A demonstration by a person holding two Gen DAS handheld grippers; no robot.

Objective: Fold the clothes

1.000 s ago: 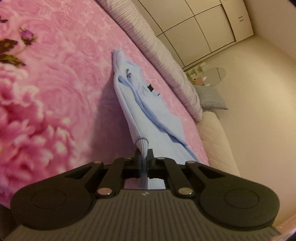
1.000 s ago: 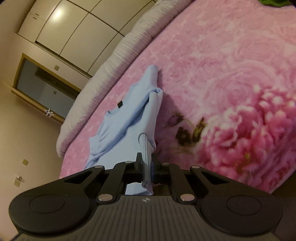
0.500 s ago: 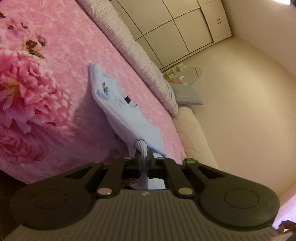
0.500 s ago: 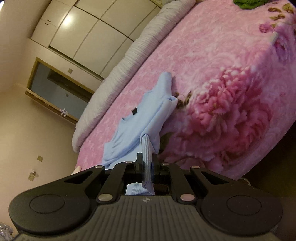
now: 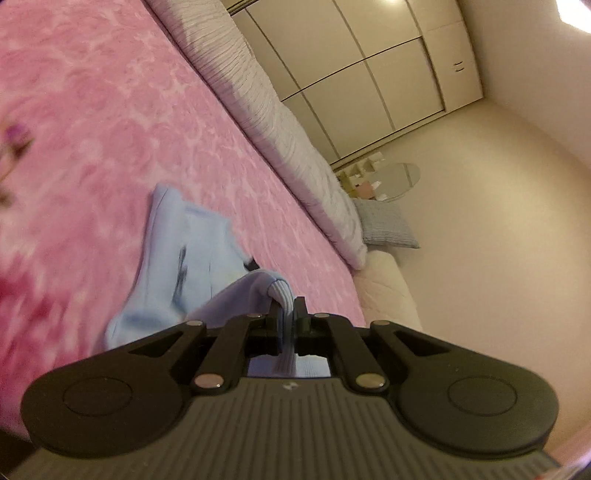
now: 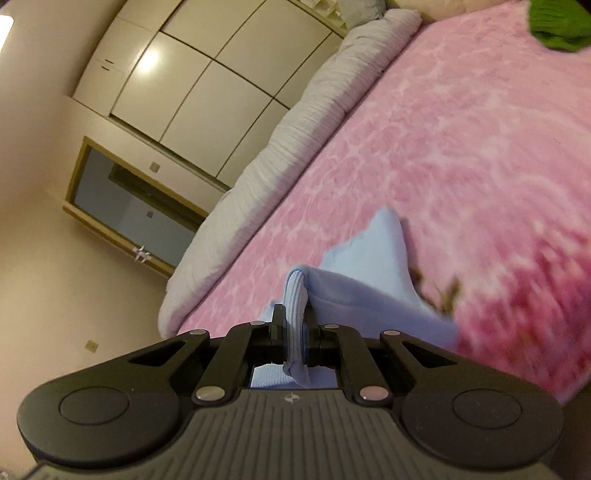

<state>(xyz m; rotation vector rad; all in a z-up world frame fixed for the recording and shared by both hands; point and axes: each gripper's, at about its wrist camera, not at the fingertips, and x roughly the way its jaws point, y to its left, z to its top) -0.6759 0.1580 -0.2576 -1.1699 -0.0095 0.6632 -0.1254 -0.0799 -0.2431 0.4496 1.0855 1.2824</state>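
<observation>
A light blue sweatshirt (image 5: 184, 266) lies on the pink flowered blanket (image 5: 92, 110) of a bed. My left gripper (image 5: 288, 314) is shut on its ribbed hem, which arches up from the cloth. In the right wrist view the same sweatshirt (image 6: 373, 273) spreads ahead, and my right gripper (image 6: 295, 317) is shut on another stretch of the ribbed hem. Both held edges are lifted and folded over the body of the garment, whose far part rests on the blanket (image 6: 461, 129). The middle of the garment is hidden behind the grippers.
A grey striped bolster (image 5: 280, 129) runs along the far side of the bed, also seen as the bolster (image 6: 295, 140). A green garment (image 6: 554, 22) lies at the far right. White wardrobe doors (image 5: 388, 66), a small grey cushion (image 5: 388, 225) and a round glass table (image 5: 399, 177) stand beyond.
Both grippers swung back, then forward over the bed with the hem in them. The sweatshirt, stretched long before, now lies bunched with the hem carried over its body.
</observation>
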